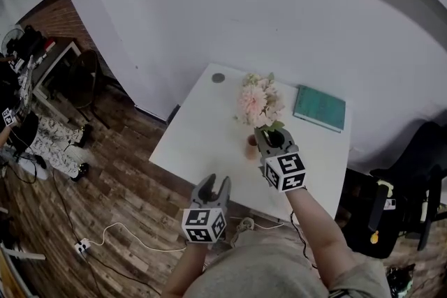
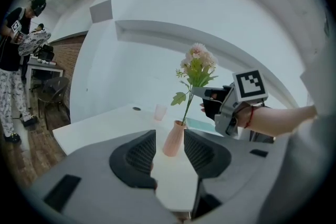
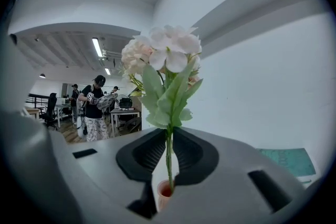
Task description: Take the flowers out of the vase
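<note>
Pale pink flowers (image 3: 165,55) stand upright on a thin green stem, which is pinched between the fingers of the right gripper (image 3: 168,152). The stem's lower end sits in the mouth of a small pink vase (image 2: 174,140). The vase rests on a white surface (image 1: 202,129), near a green book (image 1: 319,108). The left gripper (image 1: 215,183) hangs at the surface's near edge, its fingers spread and holding nothing.

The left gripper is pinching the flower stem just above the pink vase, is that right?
Not quite: it is the right gripper that pinches the flowers by the stem above the pink vase; the right gripper view shows it. The left gripper is open and empty.
</note>
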### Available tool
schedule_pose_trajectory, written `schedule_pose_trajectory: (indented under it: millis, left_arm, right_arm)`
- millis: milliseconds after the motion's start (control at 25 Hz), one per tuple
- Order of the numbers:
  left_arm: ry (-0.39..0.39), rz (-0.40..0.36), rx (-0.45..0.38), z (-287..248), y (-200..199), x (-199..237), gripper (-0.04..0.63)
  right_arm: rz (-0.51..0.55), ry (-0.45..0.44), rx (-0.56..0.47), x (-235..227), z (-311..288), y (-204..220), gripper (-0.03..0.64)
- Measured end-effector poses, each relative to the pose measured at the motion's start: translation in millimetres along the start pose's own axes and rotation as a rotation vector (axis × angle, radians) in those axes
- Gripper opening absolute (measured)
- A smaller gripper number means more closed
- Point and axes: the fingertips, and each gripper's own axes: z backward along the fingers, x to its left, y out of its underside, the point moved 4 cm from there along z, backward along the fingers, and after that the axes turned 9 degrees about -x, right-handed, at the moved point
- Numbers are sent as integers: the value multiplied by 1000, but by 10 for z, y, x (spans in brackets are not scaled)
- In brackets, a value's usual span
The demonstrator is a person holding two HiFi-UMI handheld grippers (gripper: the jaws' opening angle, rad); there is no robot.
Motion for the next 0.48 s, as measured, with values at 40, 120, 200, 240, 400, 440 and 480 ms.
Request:
schedule_pose_trajectory:
  millis: [40, 120, 200, 240, 400, 440, 480]
  left_arm:
    - [0, -2, -1, 39, 4, -7, 158]
    - [-3, -5, -6, 125, 16, -19, 155]
    - [-7, -8, -10, 212, 28, -35, 149]
    - [-9, -11, -12, 253, 34, -49, 146]
    - [-16, -21, -21, 421, 42, -119, 131]
    - [-18, -23, -23, 463, 40, -136, 128]
    - [-20, -25, -26, 504, 39, -151, 123]
  right_arm:
    - [6, 1, -10, 13, 5, -49, 43]
    - [17, 1, -31, 49, 21, -147, 43]
    - [26, 2, -53, 84, 51, -248, 43]
    - [29, 3, -64, 98, 73, -298, 41]
    - [37, 4, -95, 174, 206, -468, 41]
    - [39, 3, -100, 200, 248, -500, 41]
    - [42, 3, -104, 227, 292, -526, 41]
